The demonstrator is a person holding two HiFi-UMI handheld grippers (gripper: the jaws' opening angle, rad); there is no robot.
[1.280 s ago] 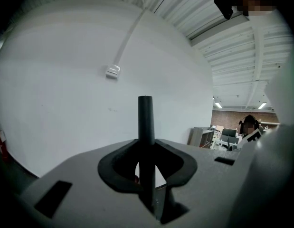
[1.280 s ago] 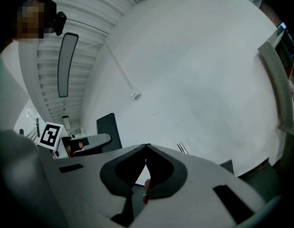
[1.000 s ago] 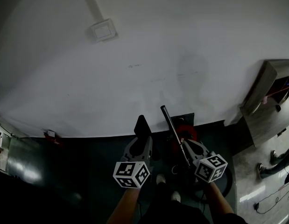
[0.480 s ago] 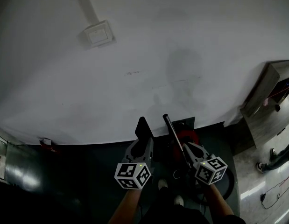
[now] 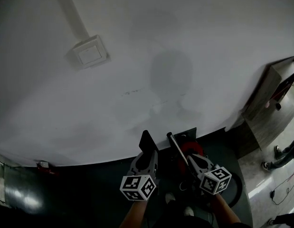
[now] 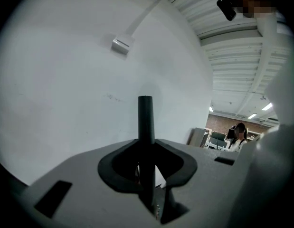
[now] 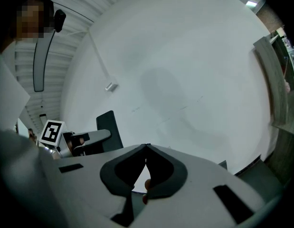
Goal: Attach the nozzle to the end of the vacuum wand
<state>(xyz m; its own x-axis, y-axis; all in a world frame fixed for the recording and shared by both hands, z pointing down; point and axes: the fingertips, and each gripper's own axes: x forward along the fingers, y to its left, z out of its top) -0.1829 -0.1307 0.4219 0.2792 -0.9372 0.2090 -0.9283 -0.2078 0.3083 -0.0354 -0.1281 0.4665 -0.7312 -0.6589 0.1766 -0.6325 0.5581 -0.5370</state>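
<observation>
In the head view my left gripper (image 5: 147,152) is shut on a flat black nozzle (image 5: 147,140) that sticks up towards the wall. In the left gripper view the nozzle (image 6: 146,120) stands edge-on between the jaws of that gripper (image 6: 147,146). A slim metal vacuum wand (image 5: 177,148) slants up from beside my right gripper (image 5: 192,156), in front of a red vacuum body (image 5: 190,147). The right gripper (image 7: 146,146) has its tips pressed together. Its own view shows no wand between them. Whether it touches the wand I cannot tell. The nozzle and the wand's end are a short way apart.
A white wall (image 5: 147,56) fills the front, with a switch box (image 5: 88,52) and its conduit. A grey cabinet (image 5: 272,91) stands at the right. A black hose (image 5: 234,190) curls on the dark floor, and someone's feet (image 5: 275,161) and cables are at the far right.
Both grippers have moved a little lower and closer to the wall. The head camera has tipped, so the switch box slid down-left. The nozzle stays held.
</observation>
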